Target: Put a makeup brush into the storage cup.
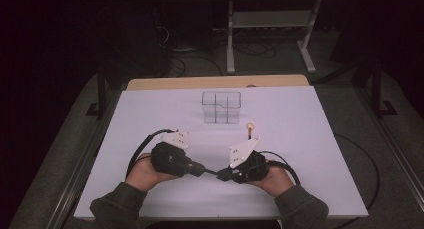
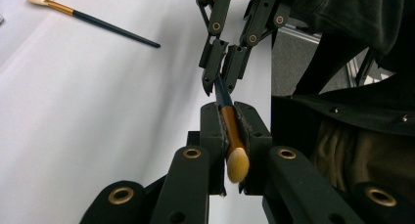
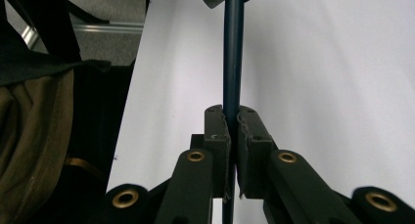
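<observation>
High view: the left gripper (image 1: pixel 200 169) and the right gripper (image 1: pixel 223 174) point at each other near the front edge of the white worktop (image 1: pixel 300 139), tips almost meeting, with a thin makeup brush (image 1: pixel 211 172) bridging the short gap between them. Beyond the right gripper a second brush (image 1: pixel 249 129) lies flat, and a clear divided organiser (image 1: pixel 221 108) stands farther off, ahead of both.

Left gripper view: its jaws are clamped on the held brush's (image 2: pixel 230 131) gold ferrule, the pale bristle tip poking back toward the camera. The dark handle runs straight ahead along the gripper's axis into the right gripper (image 2: pixel 222 79), closed on it just beyond. The spare brush (image 2: pixel 93 21) lies well off to the upper left.

Right gripper view: jaws pinched on the dark handle (image 3: pixel 233 53), which runs straight out ahead.

Both hold one brush end to end; I judge the left, gripping the ferrule, is better placed to carry it on to the organiser.
</observation>
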